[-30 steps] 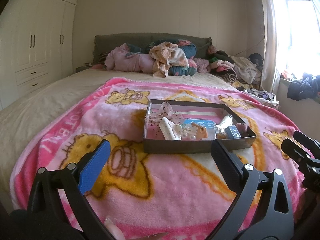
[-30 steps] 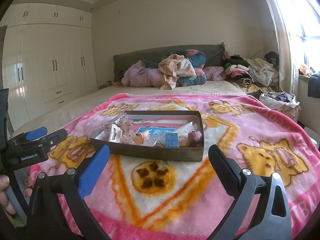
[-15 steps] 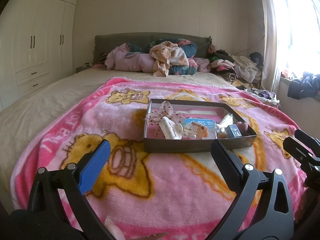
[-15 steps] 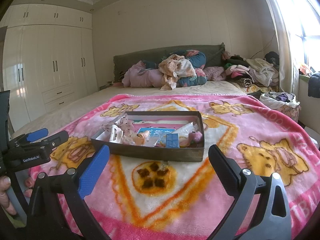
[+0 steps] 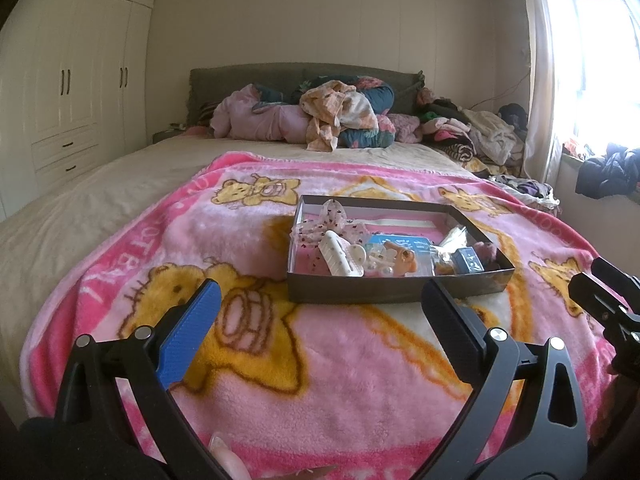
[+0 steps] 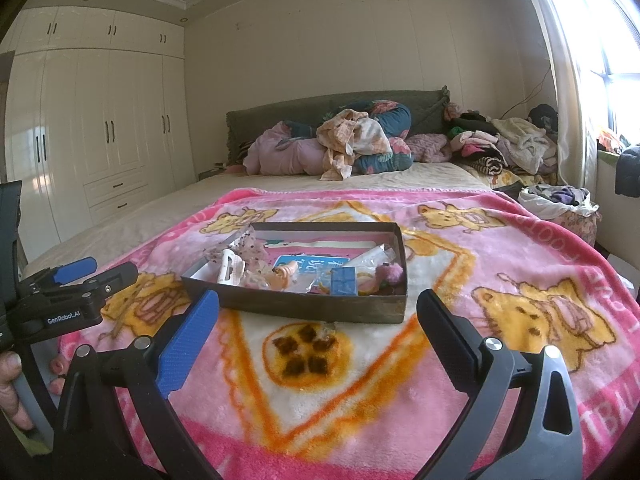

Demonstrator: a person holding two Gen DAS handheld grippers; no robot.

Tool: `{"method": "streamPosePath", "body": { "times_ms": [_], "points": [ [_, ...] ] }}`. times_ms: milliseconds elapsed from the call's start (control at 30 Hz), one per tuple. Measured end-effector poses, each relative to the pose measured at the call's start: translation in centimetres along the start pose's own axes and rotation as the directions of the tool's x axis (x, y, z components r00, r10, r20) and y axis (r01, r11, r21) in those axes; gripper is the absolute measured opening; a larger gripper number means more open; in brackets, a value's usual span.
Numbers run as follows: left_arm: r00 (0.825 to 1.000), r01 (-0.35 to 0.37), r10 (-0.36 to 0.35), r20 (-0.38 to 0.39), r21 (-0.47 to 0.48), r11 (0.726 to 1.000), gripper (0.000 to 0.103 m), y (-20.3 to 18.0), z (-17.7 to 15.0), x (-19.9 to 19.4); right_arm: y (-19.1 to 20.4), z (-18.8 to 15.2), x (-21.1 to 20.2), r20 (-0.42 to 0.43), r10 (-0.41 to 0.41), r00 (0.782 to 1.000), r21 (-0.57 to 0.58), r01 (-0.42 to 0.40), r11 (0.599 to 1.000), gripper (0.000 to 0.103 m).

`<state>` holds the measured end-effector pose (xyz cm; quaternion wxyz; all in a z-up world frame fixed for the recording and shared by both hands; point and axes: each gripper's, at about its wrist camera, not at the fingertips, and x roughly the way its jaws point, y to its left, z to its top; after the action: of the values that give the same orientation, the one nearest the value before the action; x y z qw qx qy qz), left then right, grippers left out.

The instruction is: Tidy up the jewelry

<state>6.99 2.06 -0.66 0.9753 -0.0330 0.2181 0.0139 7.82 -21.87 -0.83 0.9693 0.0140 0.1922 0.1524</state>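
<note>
While both grippers hang short of the box [image 5: 400, 284], the left gripper [image 5: 320, 312] and right gripper [image 6: 318, 312] stand wide apart in the jaws, each holding nothing. Against a second ago almost nothing has shifted: the box sits marginally nearer in the left view, a slight drift toward it. The jewelry [image 5: 380, 246] lies jumbled inside the box, a white clip [image 6: 230, 268] at its left end, on the blanket [image 6: 500, 264]. That fits sorting either ahead or finished.

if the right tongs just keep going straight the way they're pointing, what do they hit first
Probably the near wall of the shallow box on the pink blanket. The right tongs are open and aimed at it, with only bare blanket between. Depth is hard to judge.
</note>
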Motion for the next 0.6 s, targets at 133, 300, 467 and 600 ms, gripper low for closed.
{"method": "streamPosePath", "body": {
  "times_ms": [133,300,467,600],
  "points": [
    [1.0,-0.002,0.002,-0.002,-0.001,1.0,0.091,0.0,0.0,0.0,-0.1,0.0,0.0,0.002,-0.003,1.0,-0.002,0.003,1.0,0.097],
    [1.0,-0.006,0.006,-0.004,-0.002,1.0,0.091,0.2,-0.2,0.0,-0.1,0.1,-0.1,0.004,-0.004,1.0,-0.001,0.004,1.0,0.097],
    [1.0,-0.01,0.01,-0.004,-0.001,1.0,0.091,0.1,-0.2,0.1,-0.2,0.1,-0.2,0.007,-0.005,1.0,-0.004,0.005,1.0,0.097],
    [1.0,-0.007,0.007,-0.018,-0.002,1.0,0.092,0.6,-1.0,0.2,-0.2,0.1,-0.1,0.005,-0.007,1.0,-0.004,0.007,1.0,0.097]
  ]
}}
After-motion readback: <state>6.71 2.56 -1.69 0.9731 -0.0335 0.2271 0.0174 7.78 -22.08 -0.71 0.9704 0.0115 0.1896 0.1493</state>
